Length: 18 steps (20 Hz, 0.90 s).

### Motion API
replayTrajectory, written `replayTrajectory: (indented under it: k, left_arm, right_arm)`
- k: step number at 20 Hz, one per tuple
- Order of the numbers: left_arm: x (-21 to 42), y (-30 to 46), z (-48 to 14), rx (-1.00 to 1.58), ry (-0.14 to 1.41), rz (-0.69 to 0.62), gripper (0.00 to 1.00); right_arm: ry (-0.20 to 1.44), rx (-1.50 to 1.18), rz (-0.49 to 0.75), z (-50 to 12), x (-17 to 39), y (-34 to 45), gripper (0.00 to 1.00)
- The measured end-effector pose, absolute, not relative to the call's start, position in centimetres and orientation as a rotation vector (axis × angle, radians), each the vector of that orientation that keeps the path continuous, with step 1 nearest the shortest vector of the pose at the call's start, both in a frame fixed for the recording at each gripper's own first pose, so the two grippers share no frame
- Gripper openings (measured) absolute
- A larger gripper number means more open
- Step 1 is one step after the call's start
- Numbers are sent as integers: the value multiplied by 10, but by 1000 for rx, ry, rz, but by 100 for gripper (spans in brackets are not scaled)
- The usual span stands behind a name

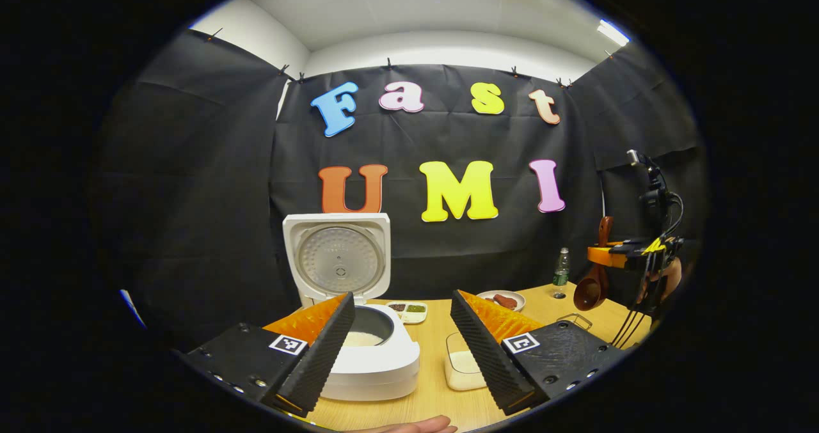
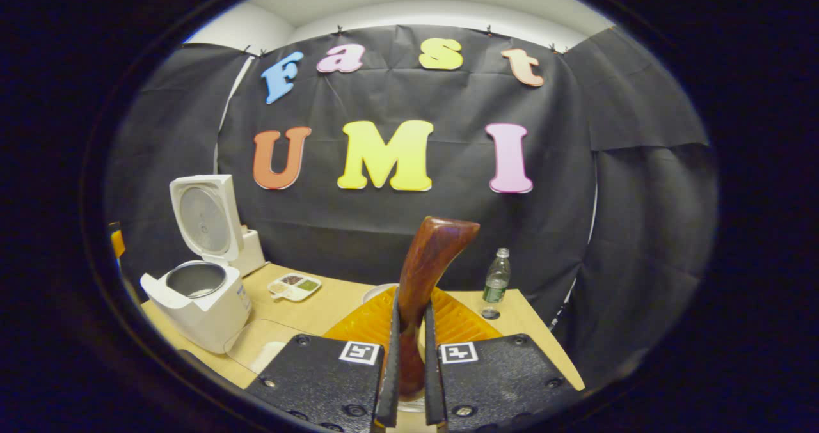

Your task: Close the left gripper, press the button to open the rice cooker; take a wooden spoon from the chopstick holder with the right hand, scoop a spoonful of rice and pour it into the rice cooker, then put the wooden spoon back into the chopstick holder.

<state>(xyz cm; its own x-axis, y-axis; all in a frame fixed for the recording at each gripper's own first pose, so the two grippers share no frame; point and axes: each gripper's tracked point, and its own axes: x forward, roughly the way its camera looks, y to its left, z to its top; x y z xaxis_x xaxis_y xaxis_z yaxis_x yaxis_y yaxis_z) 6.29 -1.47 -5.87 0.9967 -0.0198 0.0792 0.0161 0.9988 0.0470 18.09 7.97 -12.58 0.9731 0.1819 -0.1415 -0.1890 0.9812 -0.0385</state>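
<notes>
Rice cooker (image 1: 358, 330) at table's left, lid up, some rice in the pot. Left gripper (image 1: 402, 340) released, fingers spread wide, hovering just before it. Clear rice container (image 1: 462, 369) beside cooker. Right gripper (image 2: 409, 382) clenched on wooden spoon (image 2: 425, 273) handle, held raised at right, bowl hanging down.

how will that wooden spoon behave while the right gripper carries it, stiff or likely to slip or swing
The dark glossy wooden spoon looks rigid, so it probably won't flex. Its polished handle may slide between the right gripper's jaws. In the left gripper view its deep bowl hangs below the grip, so it could swing.
</notes>
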Motion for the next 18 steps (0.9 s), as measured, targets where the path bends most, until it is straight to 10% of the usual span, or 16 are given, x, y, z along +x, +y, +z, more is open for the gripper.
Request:
replayTrajectory:
  k: [11,14,18]
  left_arm:
    - [65,-23,-64,63,-59,-7,95]
    - [68,-21,-63,53,-55,1,95]
    - [74,-18,-64,46,-43,12,96]
  right_arm:
    - [276,14,159,-187,206,53,27]
    - [211,-30,66,-175,210,30,63]
    - [167,-49,22,-162,199,13,88]
